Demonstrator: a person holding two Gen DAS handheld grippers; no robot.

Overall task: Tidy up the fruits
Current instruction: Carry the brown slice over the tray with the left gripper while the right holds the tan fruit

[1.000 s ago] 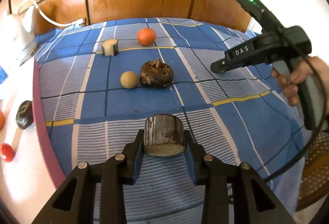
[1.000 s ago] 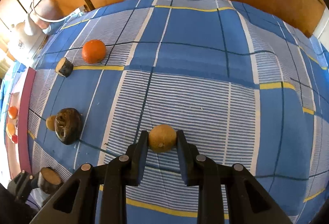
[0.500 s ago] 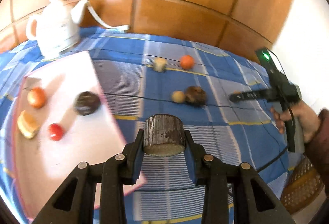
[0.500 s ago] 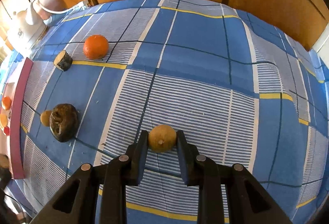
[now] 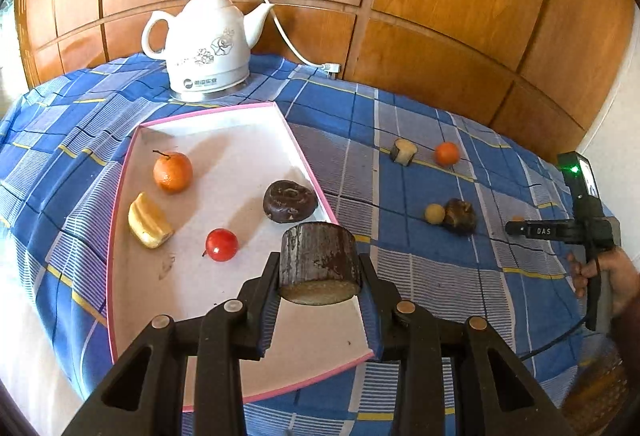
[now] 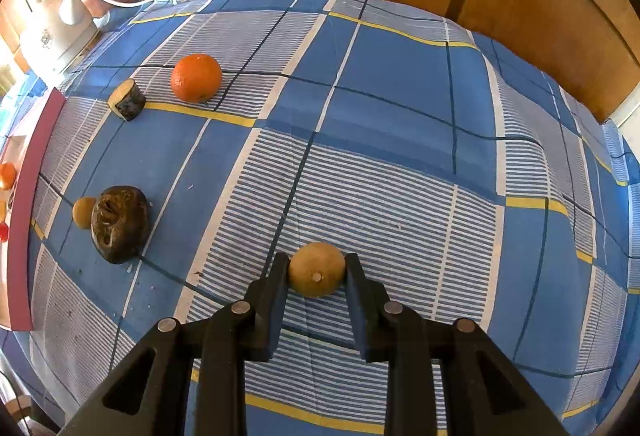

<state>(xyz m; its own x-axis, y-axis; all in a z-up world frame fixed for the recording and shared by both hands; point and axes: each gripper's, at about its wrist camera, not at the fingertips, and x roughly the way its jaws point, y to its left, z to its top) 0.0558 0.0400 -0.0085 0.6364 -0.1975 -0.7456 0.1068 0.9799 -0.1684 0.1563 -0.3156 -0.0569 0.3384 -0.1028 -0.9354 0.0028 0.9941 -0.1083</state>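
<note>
The left black two-finger gripper (image 5: 319, 276) points downward, its pads clamped on the sides of a dark cut cylinder of fruit (image 5: 319, 267). The right black two-finger gripper (image 6: 316, 272) points steeply down, its jaws opening around a small tan round fruit (image 6: 316, 269). A hand (image 5: 612, 278) grips its handle.

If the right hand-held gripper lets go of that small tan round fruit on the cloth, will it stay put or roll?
The small tan round fruit is nearly spherical, so it will probably roll. The right hand-held gripper has its jaws opening around it. The checked tablecloth looks soft and rippled, which may slow it. Its smooth skin could also slip between the flat pads.
</note>
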